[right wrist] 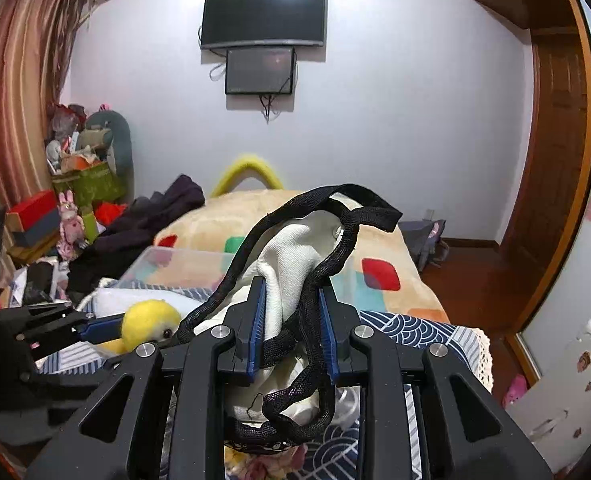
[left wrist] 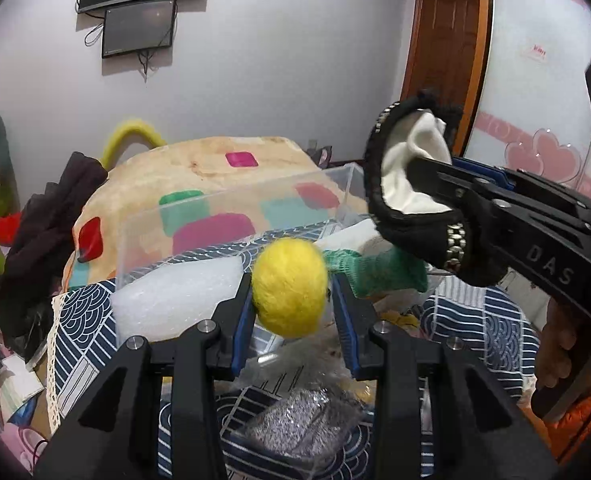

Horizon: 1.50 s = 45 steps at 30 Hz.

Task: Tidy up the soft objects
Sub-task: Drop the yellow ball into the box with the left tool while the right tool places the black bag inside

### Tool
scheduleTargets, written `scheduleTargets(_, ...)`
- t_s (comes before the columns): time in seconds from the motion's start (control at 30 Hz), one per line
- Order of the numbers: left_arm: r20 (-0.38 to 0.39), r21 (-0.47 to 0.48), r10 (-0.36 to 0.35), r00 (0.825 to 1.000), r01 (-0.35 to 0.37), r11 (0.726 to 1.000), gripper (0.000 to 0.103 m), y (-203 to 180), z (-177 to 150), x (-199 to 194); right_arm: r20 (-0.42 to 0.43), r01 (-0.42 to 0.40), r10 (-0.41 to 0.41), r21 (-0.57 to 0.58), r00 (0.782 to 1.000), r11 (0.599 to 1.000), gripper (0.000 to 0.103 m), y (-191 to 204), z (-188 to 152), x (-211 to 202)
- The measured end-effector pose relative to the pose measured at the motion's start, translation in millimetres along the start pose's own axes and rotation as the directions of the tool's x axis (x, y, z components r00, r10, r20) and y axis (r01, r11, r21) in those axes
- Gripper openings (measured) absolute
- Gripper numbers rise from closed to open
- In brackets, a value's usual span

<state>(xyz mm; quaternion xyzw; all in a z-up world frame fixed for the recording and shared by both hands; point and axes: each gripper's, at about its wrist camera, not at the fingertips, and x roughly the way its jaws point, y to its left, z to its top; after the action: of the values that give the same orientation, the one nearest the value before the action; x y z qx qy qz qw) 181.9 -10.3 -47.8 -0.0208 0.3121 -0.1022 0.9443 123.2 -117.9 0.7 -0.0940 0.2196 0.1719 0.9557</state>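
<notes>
Yellow plush toy [left wrist: 289, 288] clamped at frame centre by left gripper [left wrist: 291, 300], black-trimmed white pouch [right wrist: 291, 280] pinched by right gripper [right wrist: 290, 312], clear box [left wrist: 231, 216] behind, green knit [left wrist: 375, 272] seen only in left view, curtain [right wrist: 11, 100] only in right.

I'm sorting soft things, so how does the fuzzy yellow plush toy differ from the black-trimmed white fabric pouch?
The fuzzy yellow plush toy is round and plump; the black-trimmed white fabric pouch is limp and crumpled. The toy is one colour; the pouch is white with black edging. The left gripper holds the toy, the right gripper the pouch. Both are lifted above the table.
</notes>
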Motion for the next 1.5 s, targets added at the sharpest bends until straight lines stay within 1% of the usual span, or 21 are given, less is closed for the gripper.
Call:
scheduleTargets(0.13, -0.043, -0.005, 0.021, 0.999, -0.021, 1.0, 0.037, -1, -3, 16, -0.045, 0.005, -0.005, -0.013, 0.999, 1.0, 0.022, 3, -2, 18)
scheduleTargets(0.2, -0.062, -0.014, 0.017, 0.998, -0.018, 1.0, 0.044, 0, -5, 21, -0.076, -0.002, 0.0, -0.017, 0.997, 1.0, 0.022, 3, -7, 26)
scheduleTargets(0.23, -0.06, -0.022, 0.015, 0.998, -0.017, 1.0, 0.047, 2, -6, 22, -0.088, -0.005, 0.003, -0.018, 0.996, 1.0, 0.023, 3, -9, 29)
scheduleTargets(0.33, -0.06, -0.04, -0.01, 0.998, 0.008, 0.999, 0.051, 2, -7, 22, -0.125, -0.011, 0.007, -0.031, 0.992, 0.999, 0.024, 5, -15, 37)
scheduleTargets(0.4, -0.055, -0.029, -0.002, 0.998, 0.0, 1.0, 0.052, 1, -9, 19, -0.141, -0.012, 0.005, -0.046, 0.99, 0.999, 0.026, 6, -17, 39)
scheduleTargets(0.43, -0.051, -0.022, 0.005, 0.999, -0.007, 1.0, 0.052, 0, -10, 18, -0.146, -0.014, 0.006, -0.049, 0.989, 0.999, 0.029, 6, -18, 39)
scheduleTargets(0.5, -0.047, -0.013, 0.016, 0.999, -0.017, 1.0, 0.052, -2, -12, 14, -0.161, -0.033, 0.025, -0.049, 0.987, 0.998, 0.031, 5, -18, 39)
scheduleTargets(0.57, -0.043, -0.012, 0.017, 0.999, -0.018, 1.0, 0.052, -4, -14, 9, -0.181, -0.05, 0.041, -0.046, 0.983, 0.998, 0.037, 1, -18, 42)
scheduleTargets(0.67, -0.047, -0.019, 0.003, 0.999, -0.004, 1.0, 0.053, -3, -17, 3, -0.193, -0.04, 0.03, -0.049, 0.981, 0.998, 0.044, -3, -18, 40)
scheduleTargets(0.8, -0.025, -0.022, -0.002, 1.0, 0.001, 1.0, 0.058, -3, -18, -9, -0.185, -0.054, 0.045, -0.039, 0.982, 0.998, 0.048, -7, -16, 30)
scheduleTargets(0.87, 0.003, -0.021, 0.006, 1.0, -0.006, 1.0, 0.064, -3, -17, -20, -0.168, -0.052, 0.042, -0.052, 0.985, 0.997, 0.05, -5, -15, 23)
scheduleTargets(0.9, 0.018, -0.019, 0.017, 1.0, -0.016, 1.0, 0.065, -3, -17, -25, -0.153, -0.049, 0.039, -0.061, 0.987, 0.997, 0.051, -5, -14, 16)
scheduleTargets(0.97, 0.047, -0.013, 0.041, 0.998, -0.041, 0.999, 0.068, -4, -15, -35, -0.126, -0.037, 0.027, -0.075, 0.992, 0.997, 0.058, -4, -11, 9)
scheduleTargets(1.03, 0.064, -0.01, 0.051, 0.997, -0.051, 0.999, 0.069, -4, -15, -43, -0.093, -0.032, 0.024, -0.08, 0.995, 0.996, 0.06, -4, -7, -1)
scheduleTargets(1.1, 0.075, -0.015, 0.051, 0.996, -0.05, 0.999, 0.073, -3, -17, -51, -0.064, -0.035, 0.03, -0.077, 0.997, 0.996, 0.06, -4, -4, -11)
scheduleTargets(1.17, 0.082, -0.026, 0.059, 0.995, -0.057, 0.998, 0.079, 0, -21, -58, -0.043, -0.042, 0.039, -0.067, 0.998, 0.997, 0.061, -6, -3, -20)
scheduleTargets(1.2, 0.083, -0.032, 0.061, 0.995, -0.059, 0.998, 0.081, 2, -23, -60, -0.036, -0.043, 0.041, -0.062, 0.999, 0.997, 0.062, -7, -3, -22)
scheduleTargets(1.27, 0.081, -0.045, 0.065, 0.995, -0.061, 0.997, 0.082, 5, -27, -63, -0.028, -0.049, 0.047, -0.055, 0.999, 0.997, 0.068, -9, -6, -28)
scheduleTargets(1.3, 0.076, -0.052, 0.066, 0.995, -0.062, 0.997, 0.083, 7, -30, -64, -0.026, -0.049, 0.047, -0.054, 0.999, 0.997, 0.069, -9, -8, -29)
scheduleTargets(1.43, 0.047, -0.069, 0.081, 0.996, -0.078, 0.995, 0.091, 11, -44, -62, -0.035, -0.048, 0.046, -0.034, 0.998, 0.998, 0.071, -11, -20, -31)
scheduleTargets(1.5, 0.025, -0.071, 0.085, 0.996, -0.083, 0.994, 0.093, 11, -52, -59, -0.054, -0.053, 0.052, -0.023, 0.997, 0.998, 0.071, -11, -25, -30)
